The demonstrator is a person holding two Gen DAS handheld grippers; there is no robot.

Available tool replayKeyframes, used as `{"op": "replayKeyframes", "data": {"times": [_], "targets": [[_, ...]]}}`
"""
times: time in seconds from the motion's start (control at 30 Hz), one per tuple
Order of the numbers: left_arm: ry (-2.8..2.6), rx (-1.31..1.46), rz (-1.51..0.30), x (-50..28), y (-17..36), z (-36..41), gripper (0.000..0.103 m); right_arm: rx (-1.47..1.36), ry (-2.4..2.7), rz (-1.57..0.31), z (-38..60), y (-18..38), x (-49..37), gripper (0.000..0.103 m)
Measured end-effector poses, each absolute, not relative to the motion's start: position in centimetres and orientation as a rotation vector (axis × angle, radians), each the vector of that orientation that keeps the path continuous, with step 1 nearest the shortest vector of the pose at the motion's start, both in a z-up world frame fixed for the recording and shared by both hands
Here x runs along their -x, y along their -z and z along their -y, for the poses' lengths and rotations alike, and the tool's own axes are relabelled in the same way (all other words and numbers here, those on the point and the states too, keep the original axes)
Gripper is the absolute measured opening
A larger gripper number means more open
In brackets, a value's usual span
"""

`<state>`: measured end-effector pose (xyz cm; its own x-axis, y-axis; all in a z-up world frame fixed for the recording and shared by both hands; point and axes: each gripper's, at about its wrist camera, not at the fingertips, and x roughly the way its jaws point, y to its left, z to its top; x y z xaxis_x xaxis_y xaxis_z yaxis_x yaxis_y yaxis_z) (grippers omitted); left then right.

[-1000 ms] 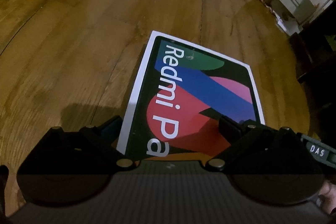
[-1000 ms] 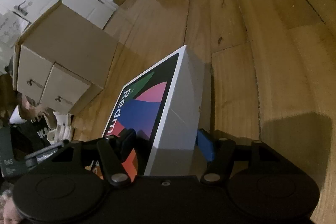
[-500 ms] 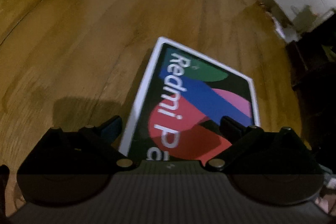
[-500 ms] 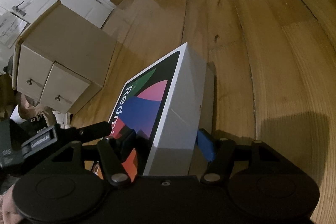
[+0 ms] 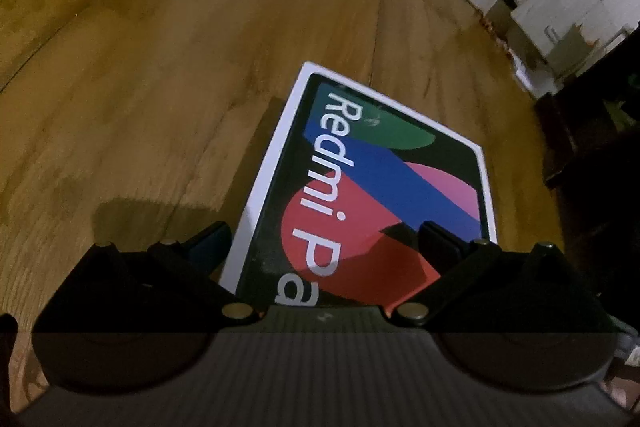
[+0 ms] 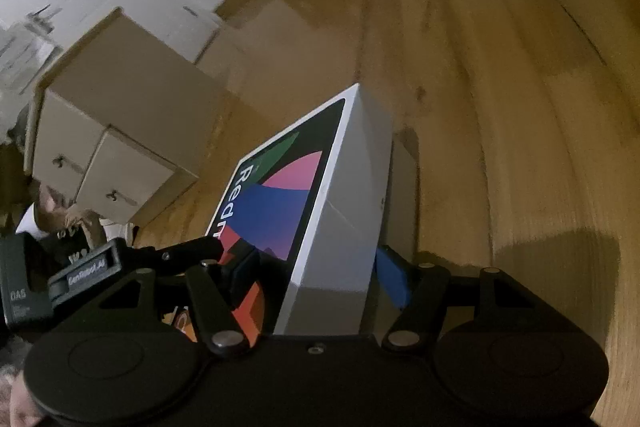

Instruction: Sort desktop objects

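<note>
The wooden tabletop (image 5: 160, 87) fills both views. A cardboard drawer unit (image 6: 120, 131) stands at the left of the right wrist view. The Redmi Pad box (image 5: 372, 179) sits mid-frame, tilted up off the wood on one long edge. The right gripper (image 6: 316, 267) clamps the box across its thickness. The left gripper (image 5: 324, 243) straddles the box's near end with fingers spread, apparently not squeezing. Judging from this, the box is picked up but not yet placed; sorting remains unfinished.
</note>
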<state>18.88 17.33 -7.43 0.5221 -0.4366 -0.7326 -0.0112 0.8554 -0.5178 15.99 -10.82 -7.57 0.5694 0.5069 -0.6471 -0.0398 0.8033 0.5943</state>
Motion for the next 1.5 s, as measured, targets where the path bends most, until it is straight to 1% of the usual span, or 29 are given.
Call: {"op": "replayKeyframes", "data": {"times": [0.17, 0.4, 0.6, 1.37, 1.43, 1.5], "targets": [[0.261, 0.51, -0.991, -18.0, 6.6, -17.5, 0.1, -0.532, -0.373, -0.941, 10.6, 6.8, -15.6, 0.071], [0.269, 0.482, -0.997, -18.3, 6.8, -16.5, 0.1, -0.59, -0.339, -0.973, 11.7, 8.2, -14.9, 0.071], [0.25, 0.428, -0.993, -18.0, 6.5, -16.0, 0.1, -0.598, -0.338, -0.963, 11.6, 8.5, -14.8, 0.071], [0.217, 0.414, -1.005, -17.7, 6.5, -15.5, 0.101, -0.57, -0.283, -0.982, 10.9, 9.4, -14.9, 0.071], [0.175, 0.363, -1.017, -17.7, 6.4, -14.9, 0.102, -0.559, -0.278, -0.983, 10.8, 9.2, -15.0, 0.071], [0.095, 0.244, -1.038, -17.5, 6.1, -13.6, 0.102, -0.548, -0.273, -0.985, 10.7, 9.1, -15.0, 0.071]]}}
